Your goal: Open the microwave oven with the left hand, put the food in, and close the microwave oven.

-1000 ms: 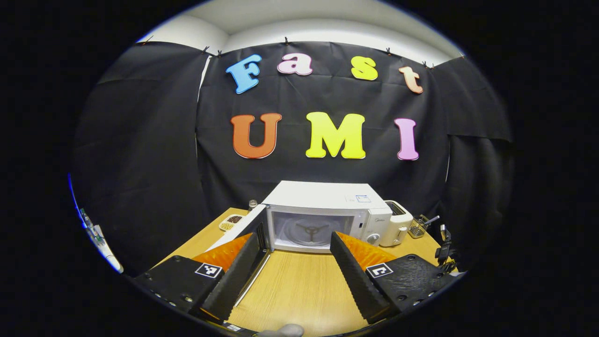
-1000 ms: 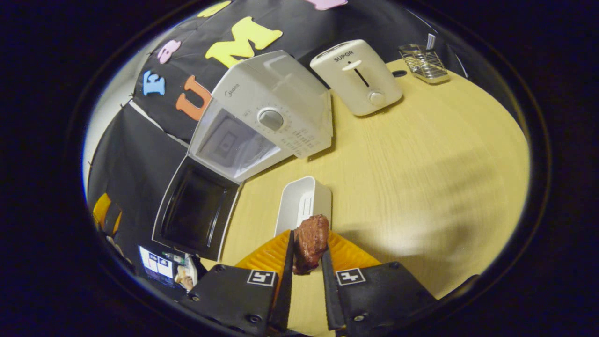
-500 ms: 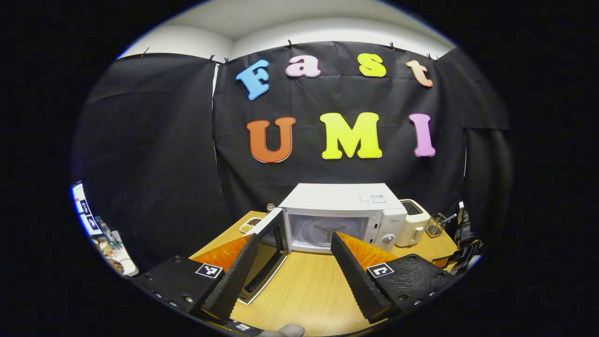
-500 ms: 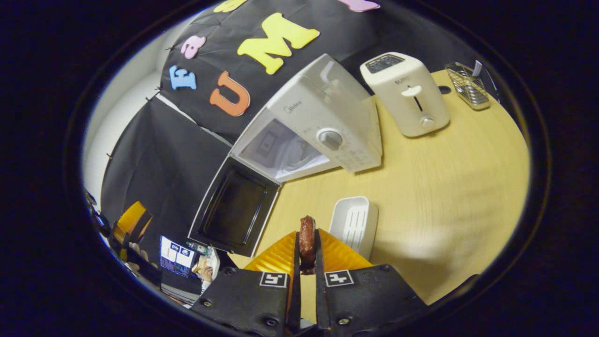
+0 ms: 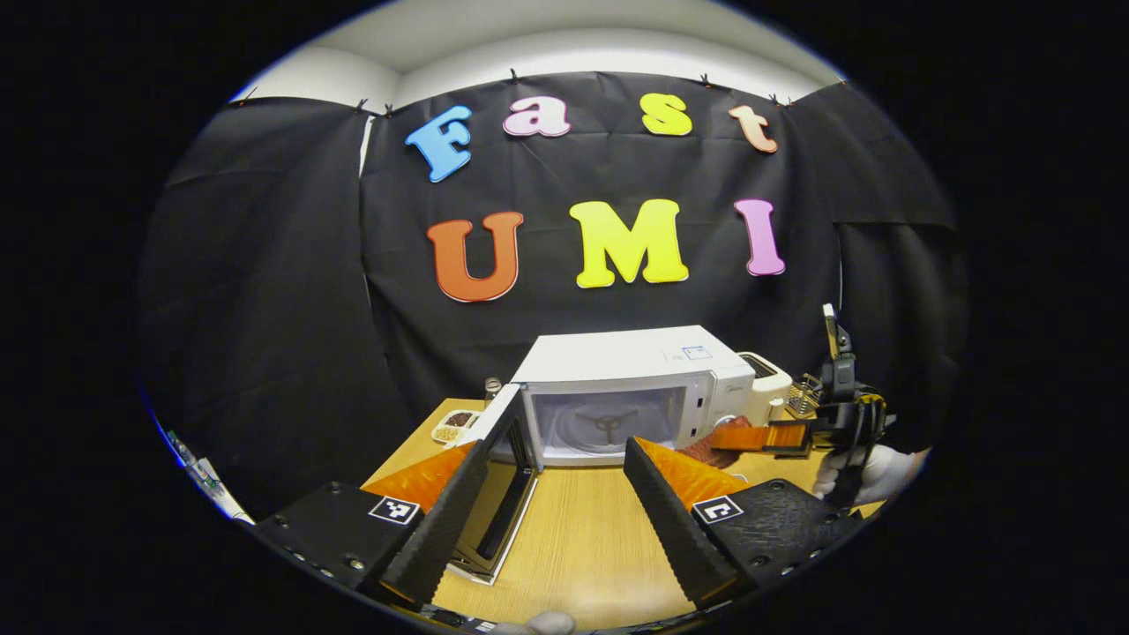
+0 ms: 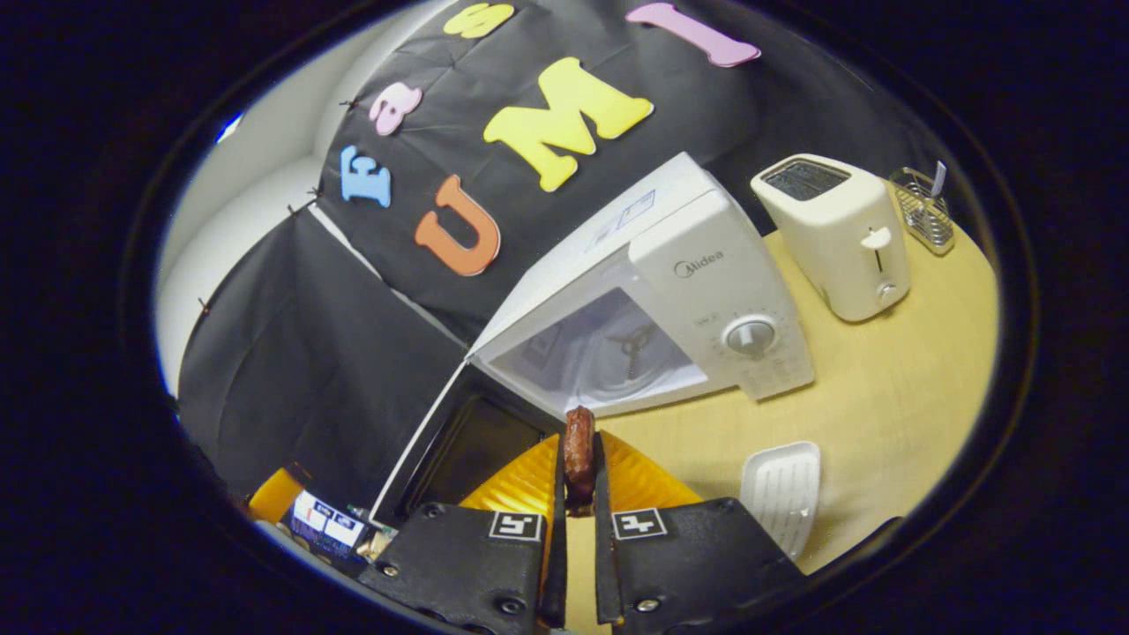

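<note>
The right gripper (image 6: 578,494) has come nearer the microwave (image 6: 653,317) (door (image 5: 507,445) open), clamping the meat (image 6: 579,451); the left gripper (image 5: 551,511) gapes empty.

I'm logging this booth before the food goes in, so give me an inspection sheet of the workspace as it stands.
Surface: wooden table, bare in front of the microwave.
Job's things: microwave door swung open, cavity empty; food clamped in the right gripper.
Clutter: toaster, wire rack, white tray, small dish.
Grippers: left gripper open, holding nothing; right shut on the food.
Cables: nothing seen.
Surroundings: black cloth wall.
</note>
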A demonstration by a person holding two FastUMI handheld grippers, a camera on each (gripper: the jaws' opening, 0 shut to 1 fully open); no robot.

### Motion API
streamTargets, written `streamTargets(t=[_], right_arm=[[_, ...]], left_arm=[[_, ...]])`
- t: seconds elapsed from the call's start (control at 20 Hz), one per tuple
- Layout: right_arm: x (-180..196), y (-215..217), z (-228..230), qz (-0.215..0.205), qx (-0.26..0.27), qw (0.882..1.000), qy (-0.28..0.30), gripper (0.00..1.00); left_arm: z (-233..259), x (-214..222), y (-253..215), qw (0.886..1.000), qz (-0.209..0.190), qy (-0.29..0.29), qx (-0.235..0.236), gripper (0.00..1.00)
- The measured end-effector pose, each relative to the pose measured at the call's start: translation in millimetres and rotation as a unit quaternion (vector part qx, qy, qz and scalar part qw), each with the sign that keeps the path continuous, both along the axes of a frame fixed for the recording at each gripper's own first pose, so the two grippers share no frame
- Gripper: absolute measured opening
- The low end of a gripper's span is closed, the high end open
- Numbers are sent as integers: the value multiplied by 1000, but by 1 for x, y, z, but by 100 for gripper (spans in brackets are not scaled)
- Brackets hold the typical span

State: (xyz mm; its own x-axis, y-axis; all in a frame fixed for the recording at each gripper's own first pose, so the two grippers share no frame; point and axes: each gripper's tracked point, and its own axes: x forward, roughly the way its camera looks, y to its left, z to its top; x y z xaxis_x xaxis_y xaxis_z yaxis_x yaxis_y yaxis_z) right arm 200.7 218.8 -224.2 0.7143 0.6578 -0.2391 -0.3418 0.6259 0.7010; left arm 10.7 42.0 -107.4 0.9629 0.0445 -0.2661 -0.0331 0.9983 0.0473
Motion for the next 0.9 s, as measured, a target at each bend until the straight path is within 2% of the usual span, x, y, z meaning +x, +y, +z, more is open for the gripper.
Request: streamTargets(t=[0.1, 0.25, 0.45, 0.75, 0.8, 0.9], right_arm=[[18, 27, -5, -47, 39, 998, 12, 16], [51, 64, -8, -121, 102, 987, 10, 16], [89, 110, -18, -189, 171, 967, 11, 16], [145, 126, -43, -298, 199, 933, 8, 16], [154, 129, -46, -313, 214, 925, 11, 16], [171, 138, -57, -325, 219, 920, 20, 16]], left_arm=[[-10, -2, 6, 1000, -23, 8, 0, 96], [-18, -2, 13, 998, -53, 8, -9, 96], [-36, -3, 36, 998, -58, 15, -15, 96], [-58, -12, 69, 998, -50, 33, -32, 96], [-61, -12, 75, 998, -48, 37, -35, 96], [-70, -12, 85, 997, -45, 49, -36, 96]])
